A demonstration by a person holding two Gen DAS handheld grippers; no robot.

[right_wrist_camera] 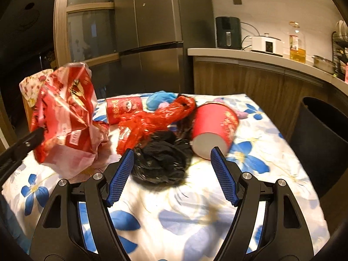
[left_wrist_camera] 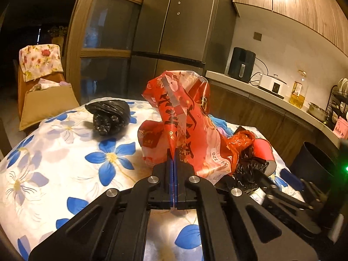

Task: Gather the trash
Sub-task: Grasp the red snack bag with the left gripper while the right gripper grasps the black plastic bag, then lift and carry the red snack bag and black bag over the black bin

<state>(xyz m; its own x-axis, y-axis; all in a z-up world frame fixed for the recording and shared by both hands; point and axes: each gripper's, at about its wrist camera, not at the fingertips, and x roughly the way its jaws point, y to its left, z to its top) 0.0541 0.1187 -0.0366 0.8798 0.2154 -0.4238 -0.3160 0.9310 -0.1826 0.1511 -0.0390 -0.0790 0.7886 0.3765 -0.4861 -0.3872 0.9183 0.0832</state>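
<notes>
My worry is the red wrapper (left_wrist_camera: 184,117): my left gripper (left_wrist_camera: 174,152) is fully closed on only a thin fold, so a quick swing toward the black bin (right_wrist_camera: 326,143) could let it slip. My right gripper (right_wrist_camera: 171,158) is wide open and holds nothing. The black bag (right_wrist_camera: 161,163) lies on the floral table (right_wrist_camera: 271,184), left of the bin, just ahead between the 2 fingers.

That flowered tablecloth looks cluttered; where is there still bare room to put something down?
Free: the near stretch of tablecloth in front of the open right gripper, and the patch between the tied black bag and the printed red bag held by the left gripper. Crowded: the middle, around the crumpled black bag and red paper cup.
</notes>
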